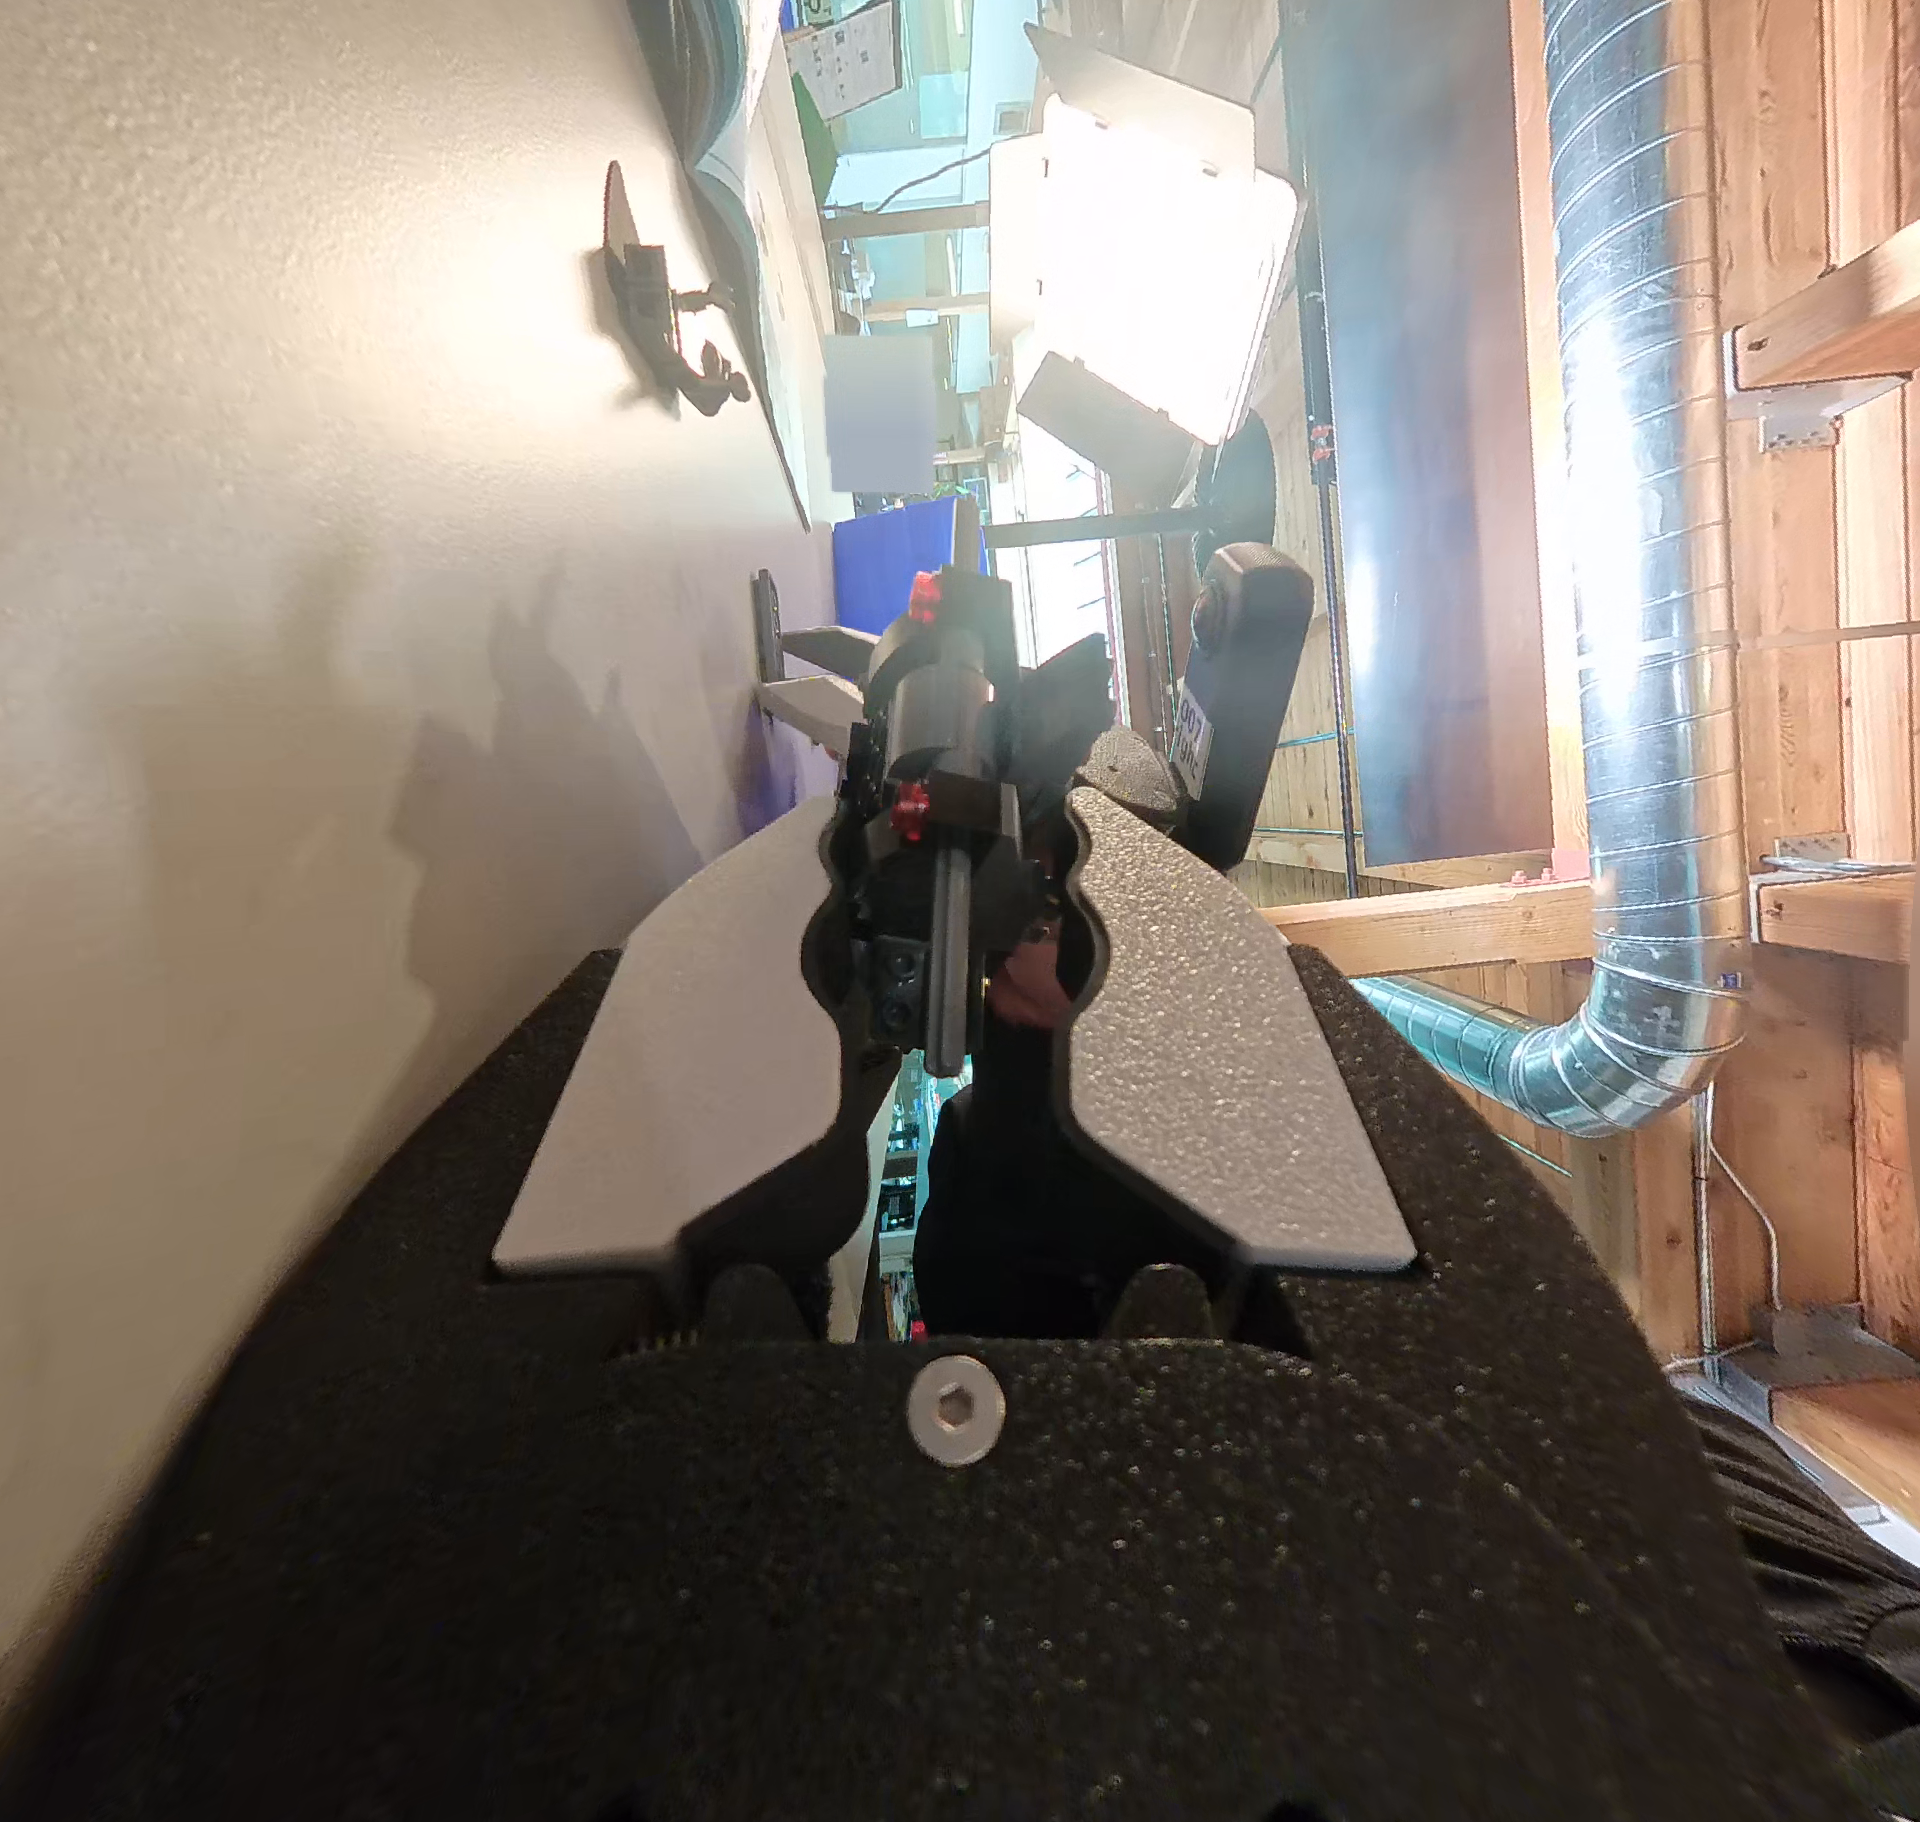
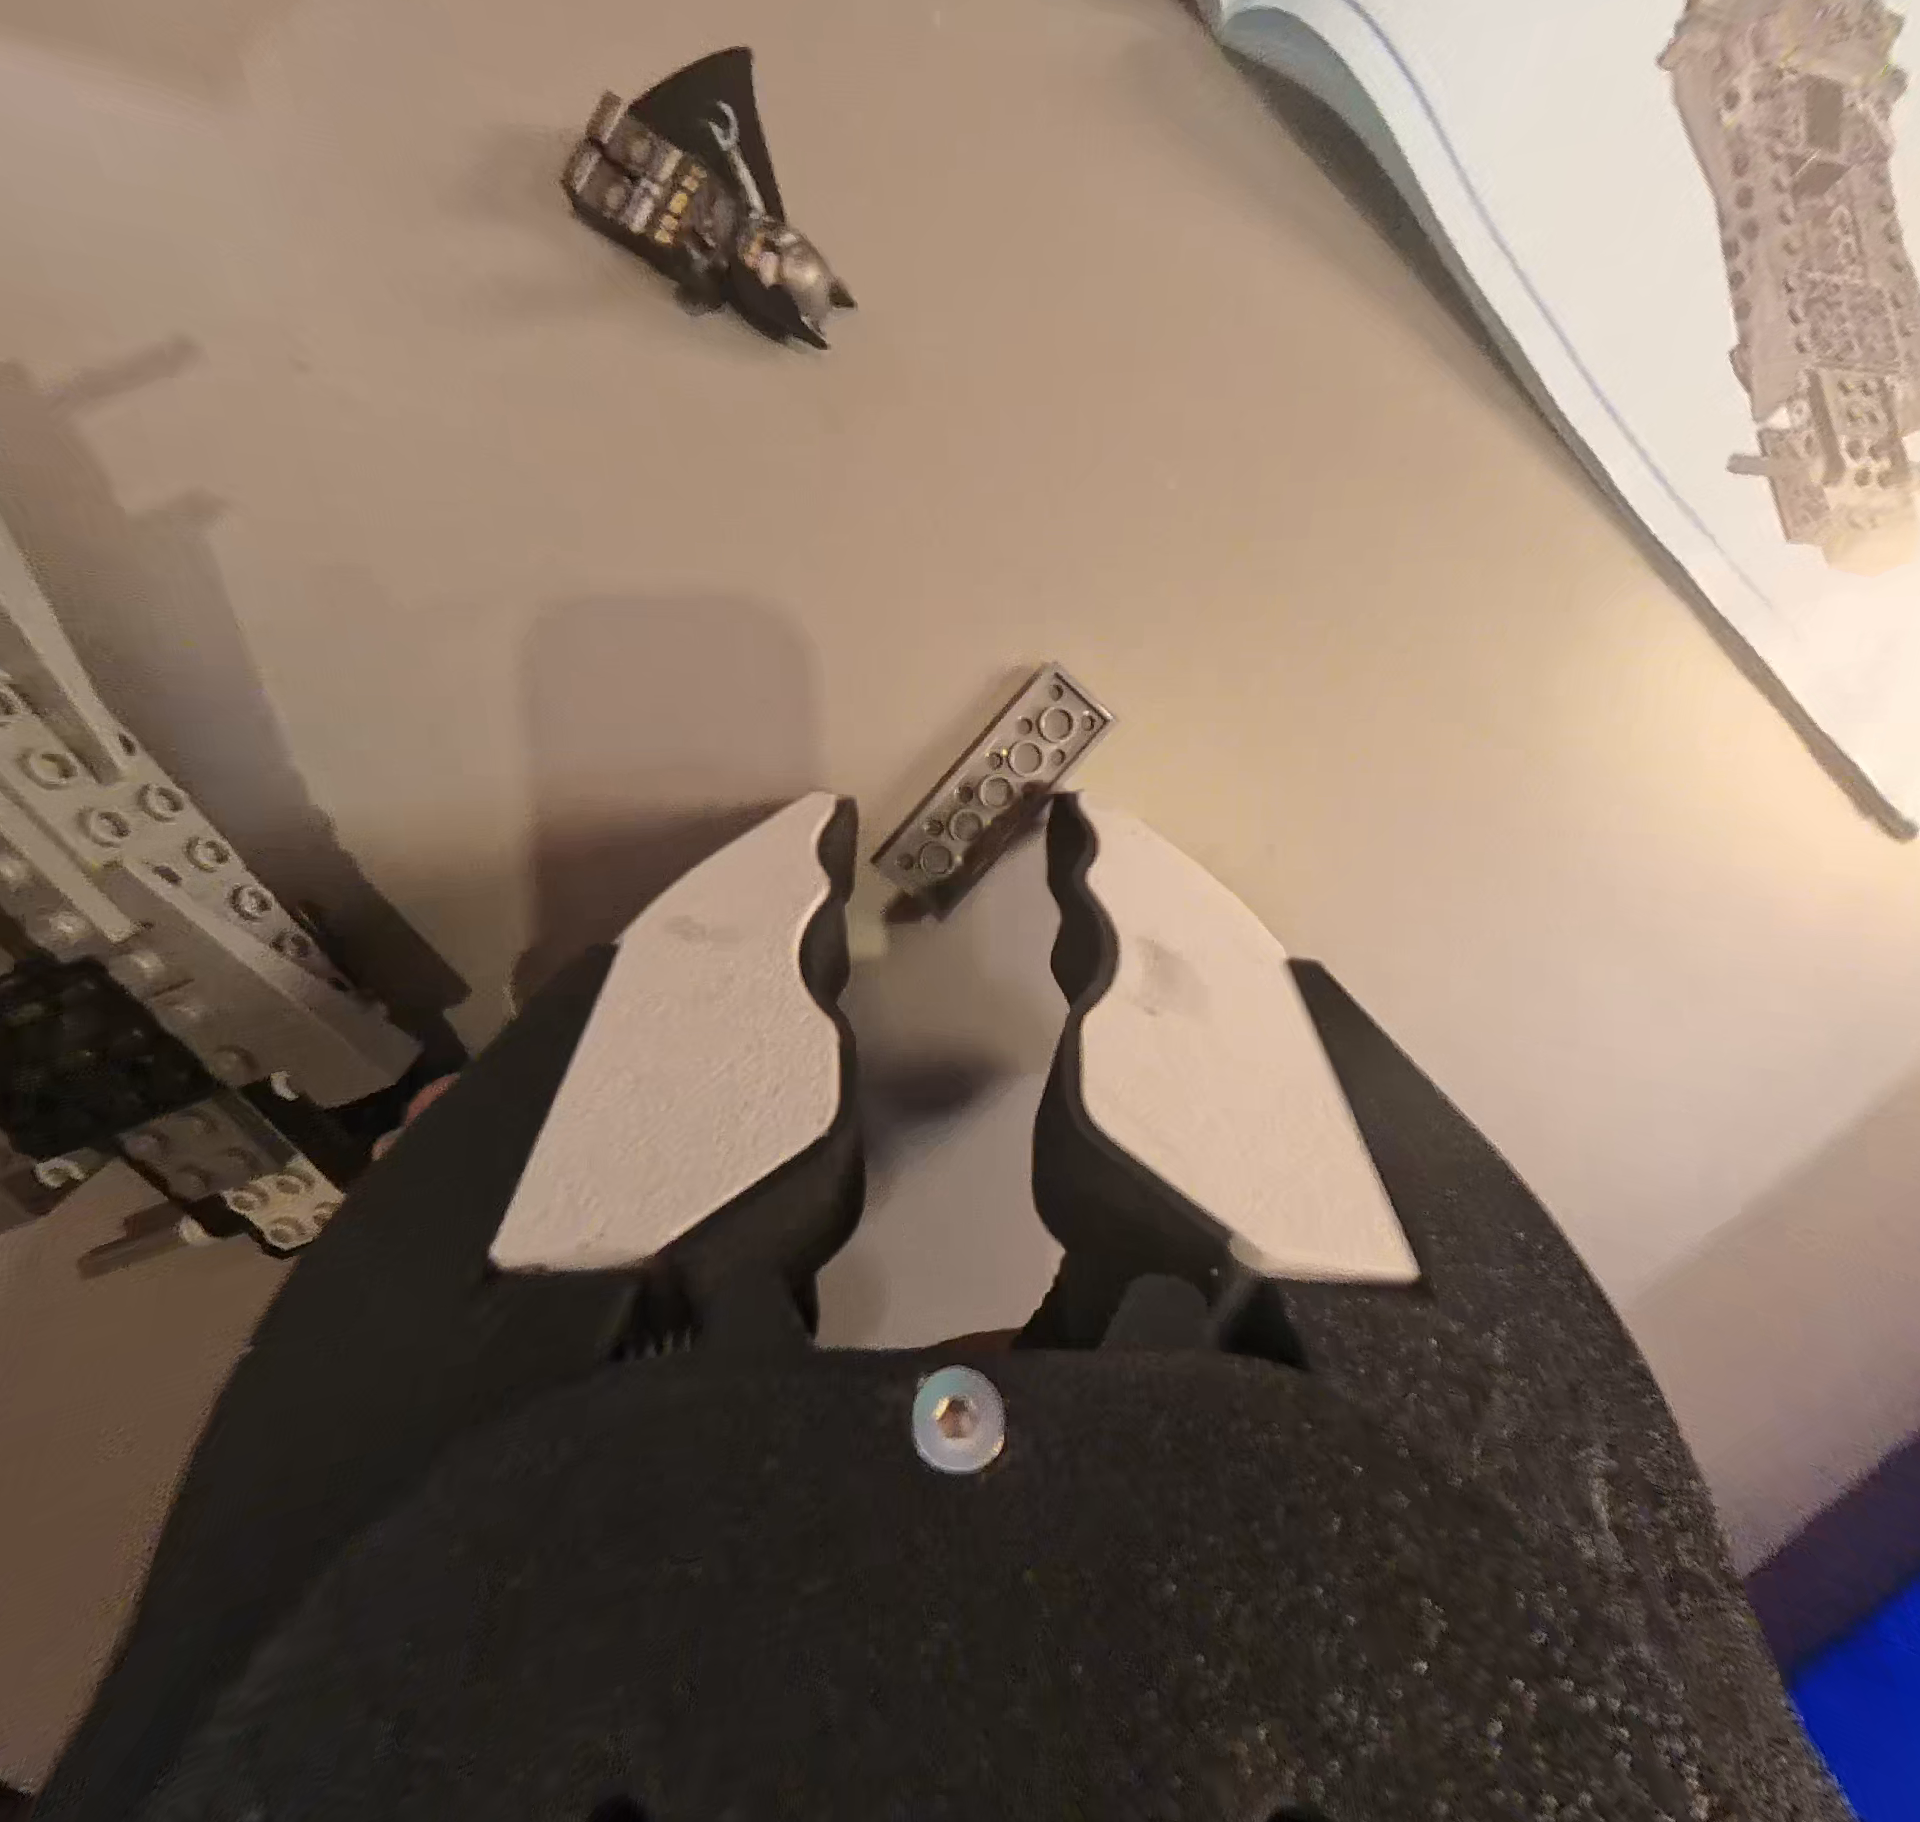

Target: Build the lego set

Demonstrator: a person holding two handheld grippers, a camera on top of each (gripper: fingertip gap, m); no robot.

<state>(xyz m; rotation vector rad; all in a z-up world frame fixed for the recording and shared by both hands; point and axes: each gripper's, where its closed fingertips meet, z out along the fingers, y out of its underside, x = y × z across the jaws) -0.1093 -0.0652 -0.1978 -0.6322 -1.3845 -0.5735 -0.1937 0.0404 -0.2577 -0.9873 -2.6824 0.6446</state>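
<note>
Grey brick plate (image 2: pixel 995 781): underside up on table (image 2: pixel 1195 525), lying free between parted right gripper (image 2: pixel 951 827) fingertips. Left gripper (image 1: pixel 951 889): clamped on dark brick model (image 1: pixel 935 785). Minifigure (image 2: pixel 717 203), instruction booklet (image 2: pixel 1558 214) beyond.

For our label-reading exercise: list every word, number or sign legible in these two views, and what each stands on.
White label on a black camera mount: short printed characters, not transcribed here.
Posted sheets far behind: too small to read.
Open booklet: printed model picture only, no legible words.
</note>
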